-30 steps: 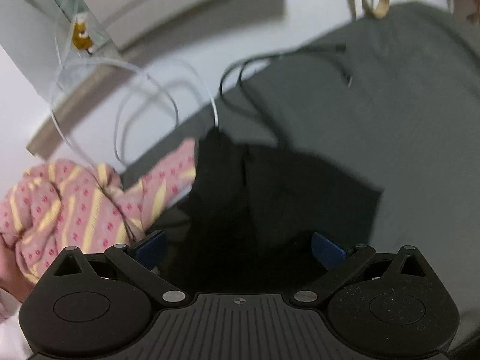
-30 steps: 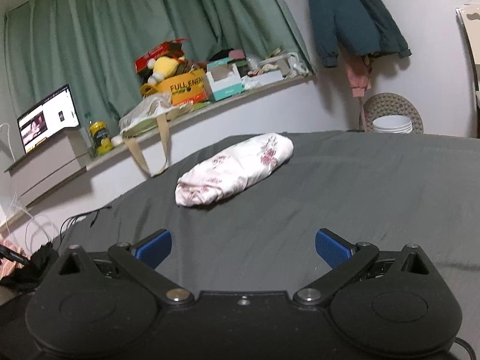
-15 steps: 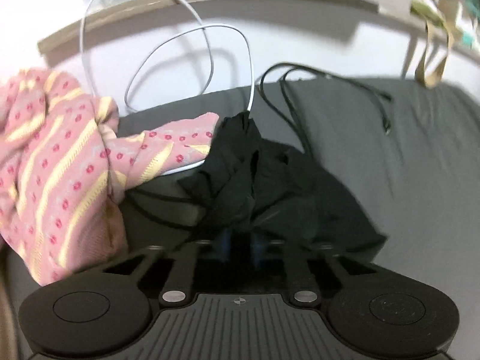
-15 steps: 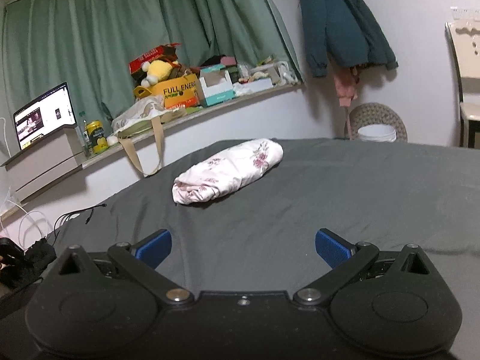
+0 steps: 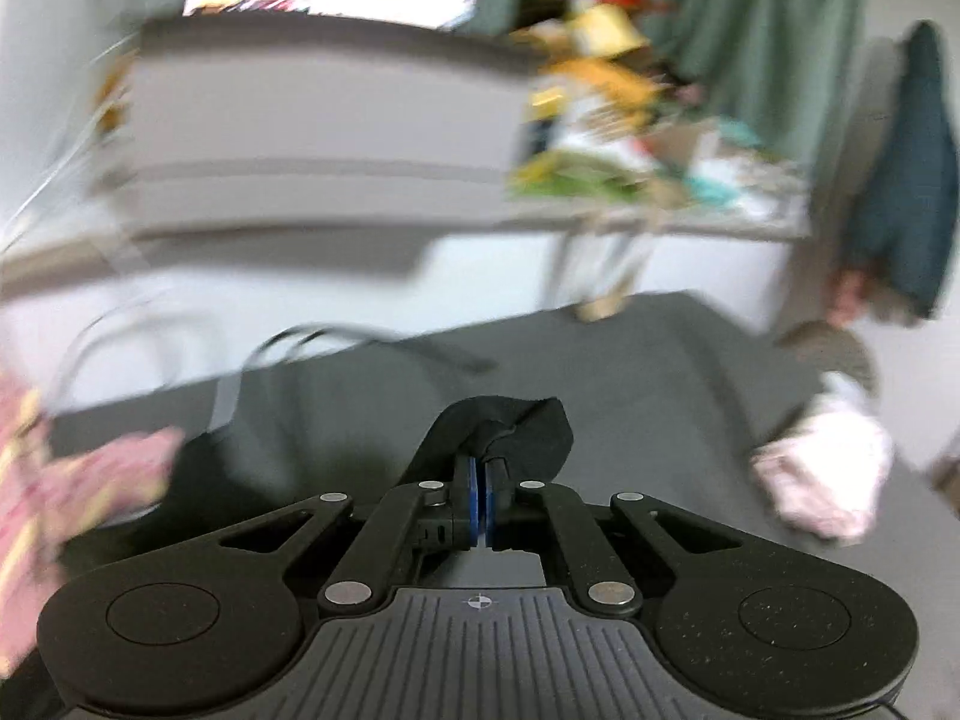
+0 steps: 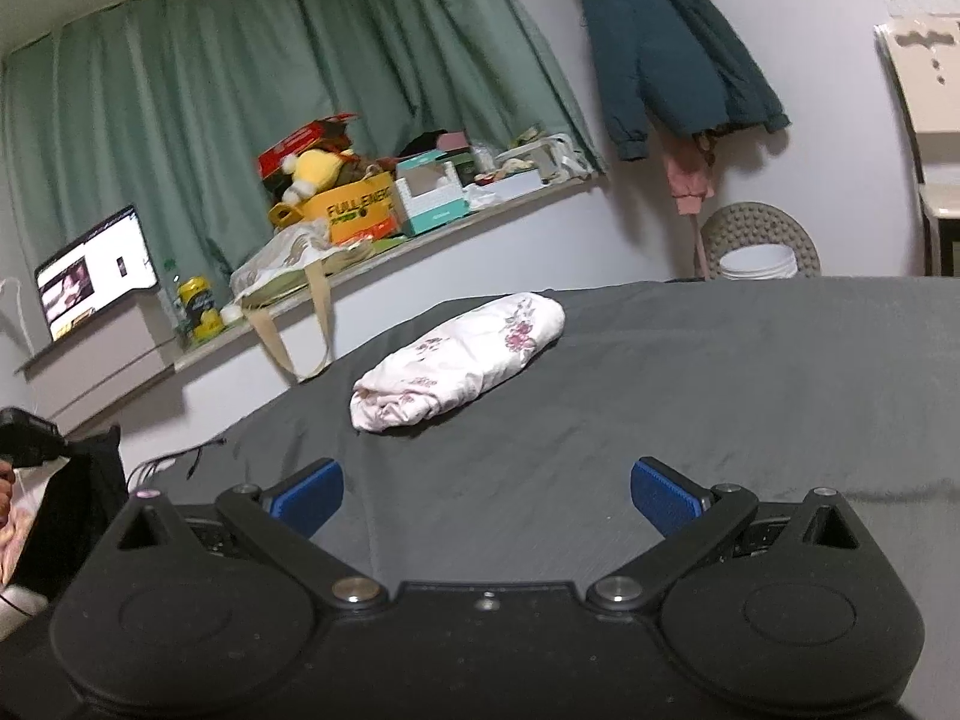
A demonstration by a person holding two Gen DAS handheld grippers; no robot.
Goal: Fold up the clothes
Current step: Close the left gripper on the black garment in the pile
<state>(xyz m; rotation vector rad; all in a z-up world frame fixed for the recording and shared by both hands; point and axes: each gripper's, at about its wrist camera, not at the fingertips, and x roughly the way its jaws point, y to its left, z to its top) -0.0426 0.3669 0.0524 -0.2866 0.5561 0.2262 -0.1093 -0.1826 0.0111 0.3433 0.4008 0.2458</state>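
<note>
Black cloth (image 5: 510, 426) is pinched tight in my left claw (image 5: 480, 501) at 12 o'clock, lifted off the gray bed (image 6: 630, 420) so it hangs loose for folding, while my right claw (image 6: 486, 495) waits spread wide, holding nothing.

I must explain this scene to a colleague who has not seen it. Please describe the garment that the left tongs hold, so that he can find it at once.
Start from the dark grey bed sheet that fills the foreground. At its left edge the left tongs are shut on a black garment, lifted off the sheet. It is plain black, unlike the white floral bundle lying mid-bed and the pink patterned cloth beside it.
</note>
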